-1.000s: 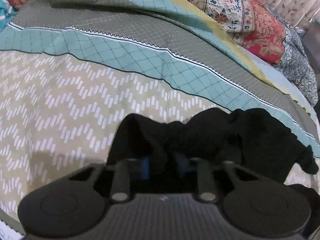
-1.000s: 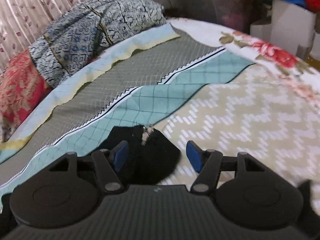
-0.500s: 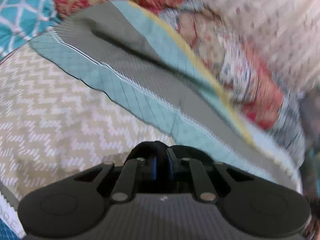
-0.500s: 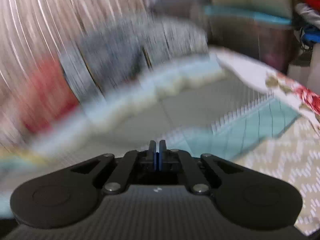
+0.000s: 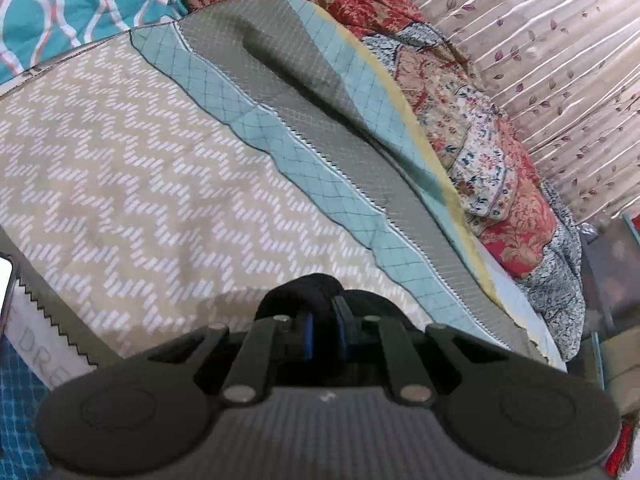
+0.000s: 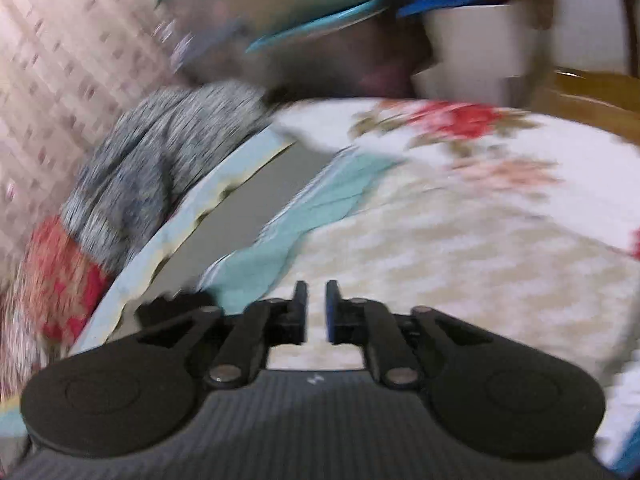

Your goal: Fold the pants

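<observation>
White label (image 5: 38,350) lettered "DRE"

"DRE" partly readable on white strip (image 5: 38,354), bedspread's edge.

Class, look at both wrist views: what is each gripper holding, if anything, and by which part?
The left gripper is shut on a bunched fold of the black pants; which part cannot be told. The right gripper holds nothing; its jaws are opening.

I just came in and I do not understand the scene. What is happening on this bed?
A person is folding black pants on the bed cover with two handheld grippers. The left gripper is shut on a bunch of the black fabric. The right gripper holds nothing; its jaws are opening, with only the cover showing between them.
</observation>
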`<action>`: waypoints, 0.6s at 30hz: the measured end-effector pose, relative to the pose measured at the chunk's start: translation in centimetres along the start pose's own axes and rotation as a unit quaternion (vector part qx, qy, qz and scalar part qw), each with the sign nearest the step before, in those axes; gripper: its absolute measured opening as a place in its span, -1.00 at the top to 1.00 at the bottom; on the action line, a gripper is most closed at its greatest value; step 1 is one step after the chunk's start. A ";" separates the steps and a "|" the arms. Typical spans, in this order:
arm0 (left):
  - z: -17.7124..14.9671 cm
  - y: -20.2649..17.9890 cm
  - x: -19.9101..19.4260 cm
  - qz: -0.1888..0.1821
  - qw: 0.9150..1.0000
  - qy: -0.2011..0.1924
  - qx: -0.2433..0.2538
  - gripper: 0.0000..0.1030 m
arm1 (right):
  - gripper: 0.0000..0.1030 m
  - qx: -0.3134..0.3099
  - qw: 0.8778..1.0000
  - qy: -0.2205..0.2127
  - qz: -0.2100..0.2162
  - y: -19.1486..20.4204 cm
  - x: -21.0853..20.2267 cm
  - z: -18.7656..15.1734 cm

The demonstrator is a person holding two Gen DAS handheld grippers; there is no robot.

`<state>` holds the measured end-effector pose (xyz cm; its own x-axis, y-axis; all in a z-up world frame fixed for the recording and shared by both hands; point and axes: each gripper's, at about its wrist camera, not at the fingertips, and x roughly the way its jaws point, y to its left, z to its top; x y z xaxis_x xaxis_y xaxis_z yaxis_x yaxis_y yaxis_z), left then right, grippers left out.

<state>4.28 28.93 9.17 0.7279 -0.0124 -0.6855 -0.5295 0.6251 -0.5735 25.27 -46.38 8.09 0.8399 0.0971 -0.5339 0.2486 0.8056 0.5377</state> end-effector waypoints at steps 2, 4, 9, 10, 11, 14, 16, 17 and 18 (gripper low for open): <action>-0.3 -0.6 -0.4 -0.001 1.000 -0.002 0.006 0.81 | 0.14 -0.047 0.999 0.011 0.018 4.6 2.3 -0.8; -0.5 -1.3 -0.8 0.001 1.000 -0.003 0.017 0.81 | 0.13 -0.103 0.994 0.017 0.034 9.6 4.1 -1.8; -0.9 -1.6 -1.0 0.007 1.000 -0.002 0.020 0.81 | -0.13 -0.275 0.960 0.039 0.040 20.3 8.8 -6.9; -1.0 -1.5 -0.9 0.008 1.000 -0.001 0.018 0.81 | -0.13 -0.307 0.950 0.047 0.022 21.6 10.2 -8.1; -1.1 -1.4 -0.8 0.010 1.000 0.000 0.015 0.81 | -0.08 -0.332 0.941 0.059 -0.001 22.2 11.6 -9.0; -1.0 -1.1 -0.7 0.010 1.000 0.000 0.013 0.81 | 0.14 -0.330 0.939 0.065 -0.071 19.2 13.2 -8.6; -1.0 -1.0 -0.6 0.009 1.000 0.001 0.016 0.81 | 0.16 -0.253 0.962 0.065 -0.076 14.5 12.2 -6.1; -1.0 -0.9 -0.4 0.008 1.000 0.003 0.017 0.81 | 0.22 -0.226 0.969 0.066 -0.078 12.4 11.7 -5.3; -1.0 -0.9 -0.3 0.006 1.000 0.004 0.018 0.81 | 0.11 -0.208 0.971 0.064 -0.100 10.3 11.3 -4.5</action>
<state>4.12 27.60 9.43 0.7178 -0.0099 -0.6962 -0.5231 0.6523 -0.5486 35.12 -34.32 4.64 0.7210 -0.0358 -0.6921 0.1618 0.9798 0.1179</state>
